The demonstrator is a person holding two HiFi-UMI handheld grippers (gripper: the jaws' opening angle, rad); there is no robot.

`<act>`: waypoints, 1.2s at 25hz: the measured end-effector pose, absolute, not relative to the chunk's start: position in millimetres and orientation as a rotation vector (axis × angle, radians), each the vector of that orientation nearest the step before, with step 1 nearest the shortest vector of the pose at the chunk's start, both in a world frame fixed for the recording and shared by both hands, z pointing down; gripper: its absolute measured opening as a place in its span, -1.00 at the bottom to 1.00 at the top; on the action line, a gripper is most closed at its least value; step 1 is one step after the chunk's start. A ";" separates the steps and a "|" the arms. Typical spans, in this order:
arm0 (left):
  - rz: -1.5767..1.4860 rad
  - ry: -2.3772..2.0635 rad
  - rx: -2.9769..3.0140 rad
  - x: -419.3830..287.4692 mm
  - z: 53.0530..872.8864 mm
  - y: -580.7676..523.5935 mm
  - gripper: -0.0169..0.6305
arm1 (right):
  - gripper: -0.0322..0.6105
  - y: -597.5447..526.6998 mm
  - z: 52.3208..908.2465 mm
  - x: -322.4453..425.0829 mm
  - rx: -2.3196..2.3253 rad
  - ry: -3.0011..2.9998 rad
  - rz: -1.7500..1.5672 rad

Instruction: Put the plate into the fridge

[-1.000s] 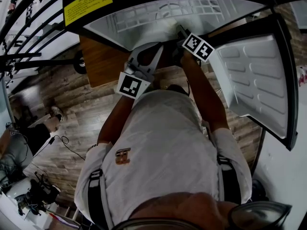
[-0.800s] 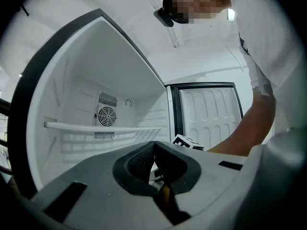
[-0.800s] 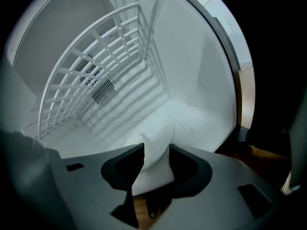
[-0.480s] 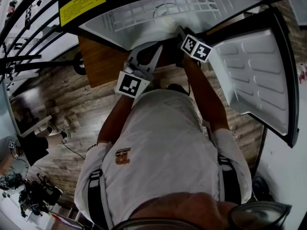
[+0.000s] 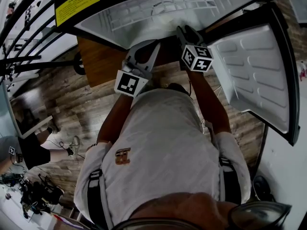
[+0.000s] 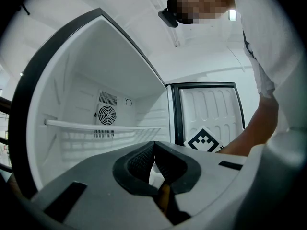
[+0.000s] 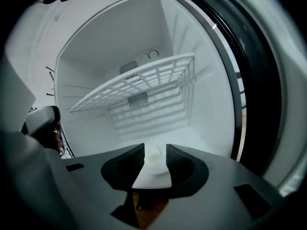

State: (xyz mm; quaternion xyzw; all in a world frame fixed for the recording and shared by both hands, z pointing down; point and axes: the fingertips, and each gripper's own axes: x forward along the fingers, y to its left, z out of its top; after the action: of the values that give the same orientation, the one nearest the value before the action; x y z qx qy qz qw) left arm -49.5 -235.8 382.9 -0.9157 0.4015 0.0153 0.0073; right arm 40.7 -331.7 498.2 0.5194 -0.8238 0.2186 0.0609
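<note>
A white plate [image 7: 156, 167] with a pale lump on it lies on the fridge floor [image 7: 192, 135], seen through the gap of my right gripper [image 7: 155, 152]. That gripper's jaws have just been opening and now stand open. Nothing is pressed between the pads, and the plate sits beyond and below them. In the head view my right gripper [image 5: 185, 31] reaches into the fridge mouth. My left gripper [image 5: 152, 47] is beside it, just outside. In the left gripper view my left gripper [image 6: 153, 145] points level at the fridge with its pad tips touching and nothing held.
The fridge door [image 5: 259, 75] stands swung open at the right. A white wire shelf [image 7: 139, 85] spans the compartment above the plate. A yellow label [image 5: 76, 4] marks the fridge top. Wood floor, cables and another person's feet [image 5: 64, 143] lie to the left.
My right gripper has drawn back from the fridge towards me, risen and rolled; its marker cube now shows another face. The left gripper has stayed put. The feet at the left have shifted.
</note>
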 end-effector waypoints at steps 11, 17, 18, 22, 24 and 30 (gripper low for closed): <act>0.060 1.263 -2.875 -43.9 382.7 -234.1 -0.89 | -0.69 -277.1 424.1 10.0 1.348 -2.772 0.157; 0.063 1.257 -2.875 -41.1 380.7 -230.4 -0.89 | -0.75 -254.0 393.8 2.7 1.298 -2.846 -0.030; 0.067 1.259 -2.875 -41.2 379.7 -229.6 -0.89 | -0.76 -250.6 390.3 1.4 1.292 -2.856 -0.042; 0.075 1.269 -2.871 -42.6 378.3 -227.2 -0.89 | -0.79 -240.6 374.2 -4.1 1.298 -2.924 -0.082; 0.076 1.279 -2.870 -43.7 378.7 -227.0 -0.89 | -0.79 -235.0 376.8 -5.2 1.280 -2.921 -0.072; 0.087 1.292 -2.862 -44.4 378.7 -226.2 -0.89 | -0.79 -225.9 370.1 -9.2 1.264 -2.967 -0.091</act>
State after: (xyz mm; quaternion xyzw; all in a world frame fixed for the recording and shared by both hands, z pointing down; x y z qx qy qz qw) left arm -44.4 -226.2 378.7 -0.9111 0.4113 0.0278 0.0000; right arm -9.2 -225.9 370.1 0.3914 -0.9188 -0.0280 -0.0421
